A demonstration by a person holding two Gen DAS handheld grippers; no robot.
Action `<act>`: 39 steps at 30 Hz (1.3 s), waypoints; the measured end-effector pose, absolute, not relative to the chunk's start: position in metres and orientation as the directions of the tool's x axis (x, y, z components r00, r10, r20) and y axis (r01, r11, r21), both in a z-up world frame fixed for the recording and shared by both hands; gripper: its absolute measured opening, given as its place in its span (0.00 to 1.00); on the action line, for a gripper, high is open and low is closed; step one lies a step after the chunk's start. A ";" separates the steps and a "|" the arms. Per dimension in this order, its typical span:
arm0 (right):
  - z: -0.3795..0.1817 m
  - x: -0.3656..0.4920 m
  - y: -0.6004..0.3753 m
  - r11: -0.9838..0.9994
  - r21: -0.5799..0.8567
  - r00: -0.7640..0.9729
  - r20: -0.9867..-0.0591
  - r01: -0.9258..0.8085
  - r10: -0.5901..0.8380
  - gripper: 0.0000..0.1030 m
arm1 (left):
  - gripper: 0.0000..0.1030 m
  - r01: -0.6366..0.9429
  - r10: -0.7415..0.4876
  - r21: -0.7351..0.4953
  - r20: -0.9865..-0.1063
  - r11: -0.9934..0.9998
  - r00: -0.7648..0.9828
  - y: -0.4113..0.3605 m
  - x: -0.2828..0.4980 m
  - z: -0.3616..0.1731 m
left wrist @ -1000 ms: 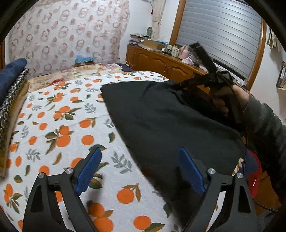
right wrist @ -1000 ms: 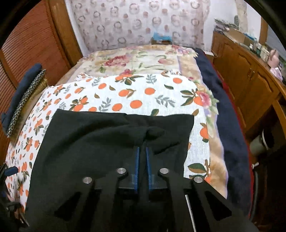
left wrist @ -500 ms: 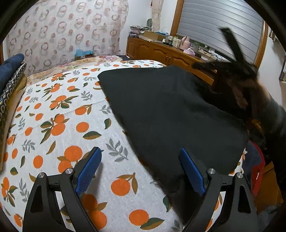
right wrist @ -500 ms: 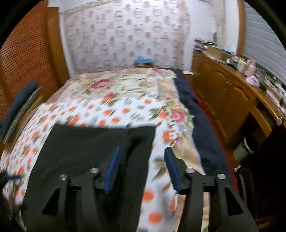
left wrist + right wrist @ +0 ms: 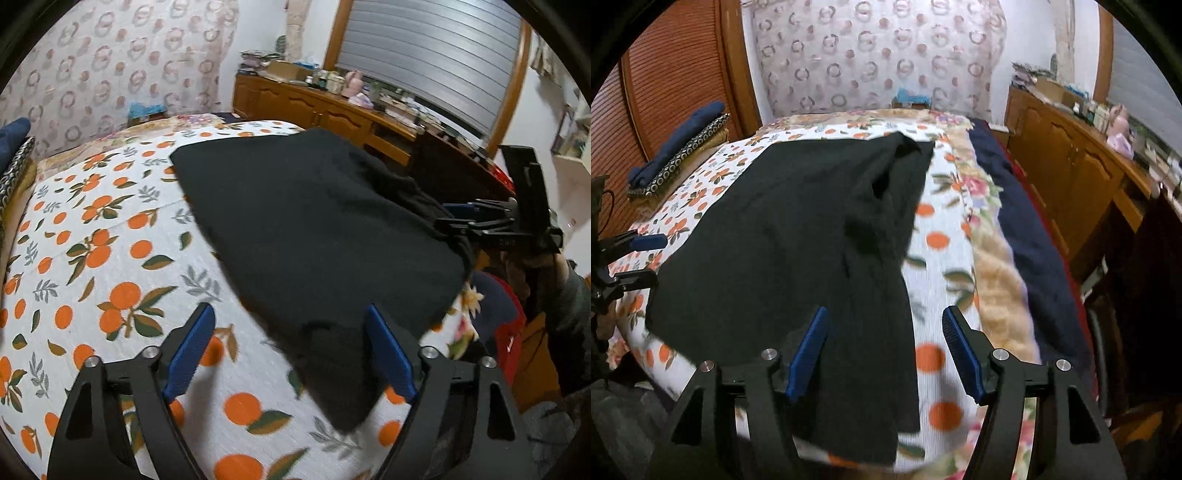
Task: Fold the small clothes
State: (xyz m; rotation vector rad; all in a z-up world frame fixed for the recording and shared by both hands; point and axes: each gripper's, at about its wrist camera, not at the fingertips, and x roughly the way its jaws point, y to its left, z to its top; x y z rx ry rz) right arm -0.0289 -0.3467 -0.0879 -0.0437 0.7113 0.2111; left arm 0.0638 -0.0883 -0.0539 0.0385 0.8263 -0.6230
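- A black garment [image 5: 317,236] lies spread on the bed's orange-print sheet [image 5: 92,258], its body flat and one narrower part hanging toward the near edge of the bed.
- The left tongs [image 5: 291,354] are released, blue pads apart and pressing on nothing; their jaws have just been closing a little. The garment's near corner lies between the pads and just ahead of them, nearer the right-hand pad, with bare sheet in front of the other pad.
- The right tongs [image 5: 882,350] are also released, and their jaws have just been opening. The garment's right edge runs between their pads, and neither pad presses the cloth; dark cloth lies by the left pad, printed sheet by the right.
- In the left wrist view the right tongs [image 5: 476,218] appear at the garment's far right edge, held by a hand [image 5: 532,258] in a grey sleeve. Whether they touch the cloth there cannot be told.
- In the right wrist view the left tongs [image 5: 635,258] show at the left edge of the picture, just beside the garment's left corner.
- The garment's upper right part bunches into a raised fold [image 5: 894,166].
- A navy blanket [image 5: 1027,229] runs along the bed's right side, well apart from the garment.
- A wooden cabinet [image 5: 1071,155] stands beyond the bed's right side.
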 end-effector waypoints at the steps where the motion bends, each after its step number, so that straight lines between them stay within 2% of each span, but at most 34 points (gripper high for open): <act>1: -0.087 -0.030 -0.346 0.978 0.038 0.731 -0.658 -0.206 0.179 0.65 | 0.73 0.540 -0.505 -0.203 -0.704 0.817 0.499 -0.090 0.062 -0.055; 7: -0.090 -0.022 -0.332 0.974 0.074 0.698 -0.686 -0.216 0.207 0.64 | 0.50 0.564 -0.531 -0.241 -0.730 0.790 0.431 -0.097 0.056 -0.067; 11: -0.091 -0.030 -0.328 0.970 0.068 0.695 -0.685 -0.234 0.216 0.61 | 0.49 0.579 -0.535 -0.237 -0.731 0.780 0.423 -0.099 0.052 -0.068; 14: -0.091 -0.030 -0.325 0.964 0.076 0.693 -0.682 -0.254 0.236 0.45 | 0.46 0.588 -0.542 -0.239 -0.730 0.773 0.417 -0.098 0.049 -0.068; 16: -0.091 -0.032 -0.320 0.955 0.076 0.690 -0.676 -0.286 0.261 0.22 | 0.27 0.605 -0.569 -0.265 -0.725 0.751 0.388 -0.097 0.049 -0.069; 19: -0.091 -0.033 -0.312 0.948 0.057 0.708 -0.651 -0.313 0.273 0.16 | 0.13 0.623 -0.598 -0.291 -0.714 0.726 0.364 -0.097 0.050 -0.068; 26: -0.039 -0.031 -0.328 0.926 0.134 0.799 -0.473 -0.352 0.372 0.13 | 0.11 0.612 -0.639 -0.290 -0.598 0.735 0.484 -0.087 0.066 -0.015; 29: -0.010 -0.007 -0.325 0.927 0.101 0.828 -0.422 -0.361 0.368 0.13 | 0.11 0.586 -0.626 -0.285 -0.569 0.758 0.533 -0.083 0.097 0.008; 32: 0.009 0.033 -0.323 0.931 0.105 0.833 -0.421 -0.350 0.360 0.13 | 0.11 0.543 -0.590 -0.276 -0.571 0.793 0.572 -0.080 0.138 0.020; 38: 0.015 0.127 -0.323 0.945 0.143 0.810 -0.487 -0.295 0.327 0.14 | 0.11 0.448 -0.506 -0.264 -0.621 0.854 0.599 -0.073 0.212 0.008; 39: 0.013 0.140 -0.323 0.946 0.151 0.804 -0.499 -0.288 0.324 0.18 | 0.11 0.436 -0.494 -0.261 -0.630 0.861 0.600 -0.075 0.222 0.006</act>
